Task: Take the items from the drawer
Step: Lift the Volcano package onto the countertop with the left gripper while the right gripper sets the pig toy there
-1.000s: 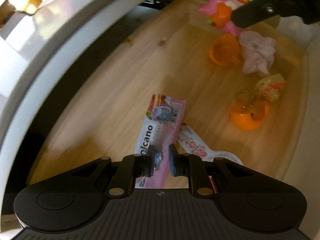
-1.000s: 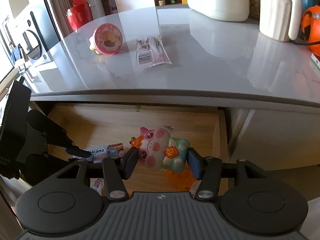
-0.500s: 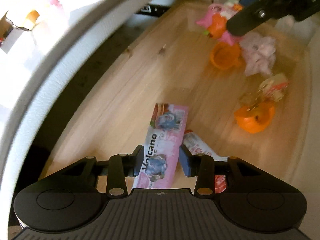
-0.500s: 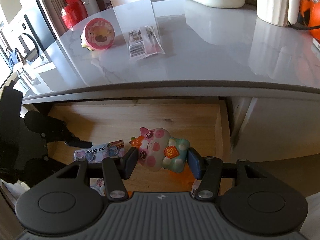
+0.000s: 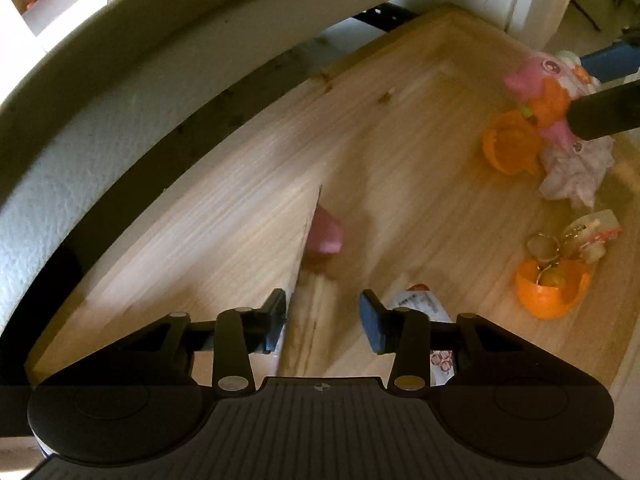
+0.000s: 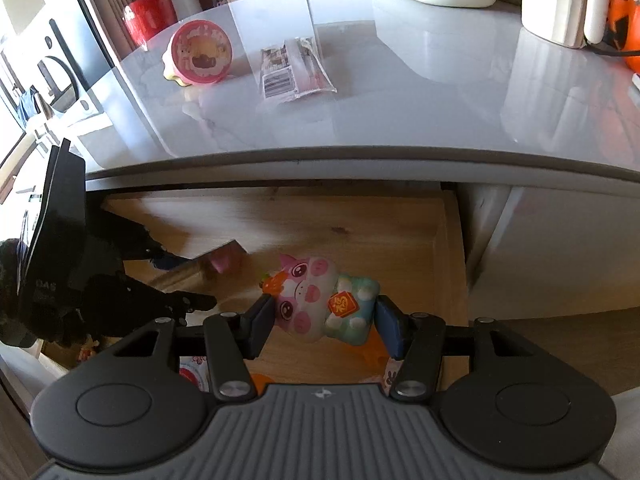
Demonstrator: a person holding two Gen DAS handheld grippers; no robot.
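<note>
While the right gripper (image 6: 324, 330) sits low centre in its frame, pads closed on the pig toy (image 6: 316, 296) over the drawer (image 6: 360, 216), we judge the hold marginal: the toy is rounded and could roll free.

The left gripper (image 5: 323, 320), bottom centre, stands part open. A foil packet (image 5: 304, 264) stands on edge against its left pad (image 5: 276, 316); whether it is pinched we cannot tell. It may drop.
</note>
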